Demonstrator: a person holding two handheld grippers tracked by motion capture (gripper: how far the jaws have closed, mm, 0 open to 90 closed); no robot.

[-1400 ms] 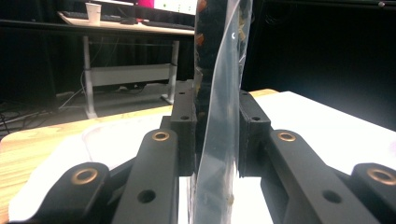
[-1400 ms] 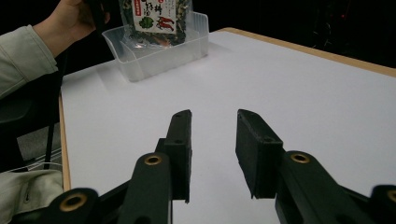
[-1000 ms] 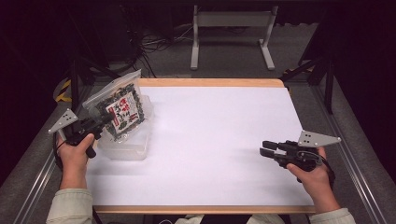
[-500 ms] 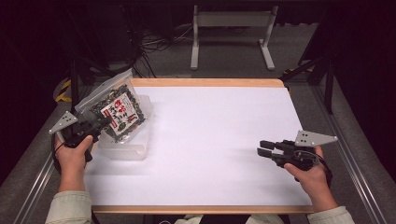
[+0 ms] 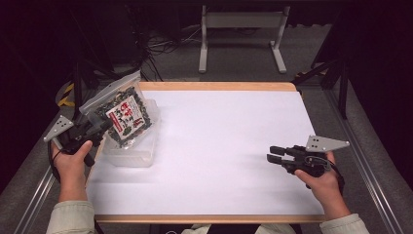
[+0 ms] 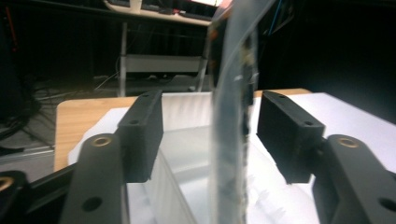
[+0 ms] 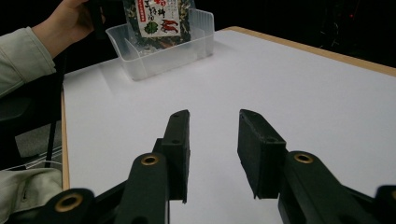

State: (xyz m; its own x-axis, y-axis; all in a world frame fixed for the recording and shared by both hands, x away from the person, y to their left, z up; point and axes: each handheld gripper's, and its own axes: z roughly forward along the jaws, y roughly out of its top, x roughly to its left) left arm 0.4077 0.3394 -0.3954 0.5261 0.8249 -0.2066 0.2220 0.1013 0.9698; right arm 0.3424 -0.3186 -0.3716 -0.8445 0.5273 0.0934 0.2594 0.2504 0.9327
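A clear snack bag (image 5: 125, 114) with a red and white label stands upright in a clear plastic tub (image 5: 131, 151) at the table's left edge. My left gripper (image 5: 100, 127) is at the bag's left side. In the left gripper view the bag's edge (image 6: 231, 116) stands between the jaws of my left gripper (image 6: 210, 135), with a gap on each side. Those jaws have just been opening and no pad presses on it. My right gripper (image 5: 270, 154) hovers low over the sheet at the right, open and with nothing in it (image 7: 212, 140). Its view shows the bag (image 7: 159, 18) and tub (image 7: 159, 58) far off.
A white sheet (image 5: 224, 146) covers the wooden table (image 5: 219, 86). A metal rail (image 5: 360, 161) runs along the right side. A white stand (image 5: 241, 29) and cables lie on the dark floor beyond the far edge.
Little differs in the high view. The bag stays upright in the tub, and both hands keep their places.
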